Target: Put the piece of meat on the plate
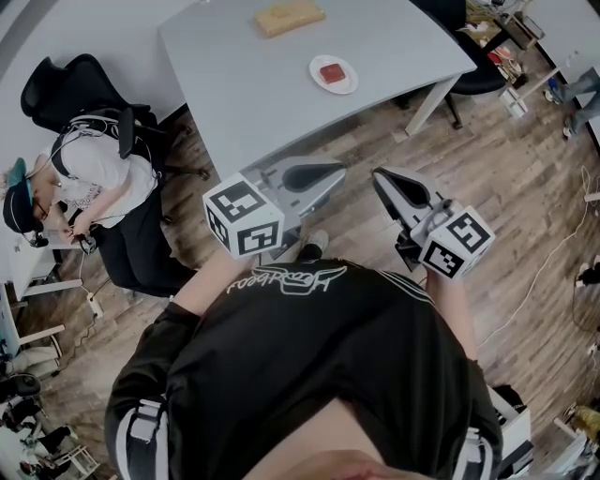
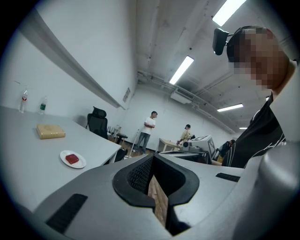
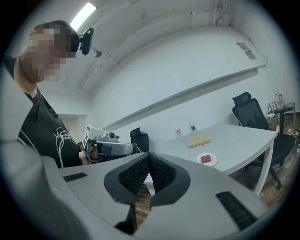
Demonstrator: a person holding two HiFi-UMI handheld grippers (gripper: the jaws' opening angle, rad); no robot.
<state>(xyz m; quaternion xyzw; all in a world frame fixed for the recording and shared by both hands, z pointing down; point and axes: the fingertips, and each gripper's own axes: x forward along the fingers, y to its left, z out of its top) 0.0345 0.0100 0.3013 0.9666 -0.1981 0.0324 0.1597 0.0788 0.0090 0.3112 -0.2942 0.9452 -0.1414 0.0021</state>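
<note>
The red piece of meat [image 1: 332,72] lies on a small white plate [image 1: 345,86] on the grey table [image 1: 234,84], far ahead of both grippers. My left gripper [image 1: 328,173] and right gripper [image 1: 380,176] hang side by side over the wooden floor, short of the table's near edge. Both are shut with nothing between their pads. The left gripper view shows its closed jaws [image 2: 151,161], with the meat [image 2: 71,159] and plate [image 2: 79,164] off to the left. In the right gripper view, past the closed jaws [image 3: 149,157], the meat [image 3: 206,159] sits on the plate [image 3: 212,162] at the right.
A tan block [image 1: 289,16] rests on the table beyond the plate. A person [image 1: 94,178] sits in a black office chair at the left. A white table leg [image 1: 427,98] slants down at the right. Two bottles [image 2: 23,101] stand at the table's far side.
</note>
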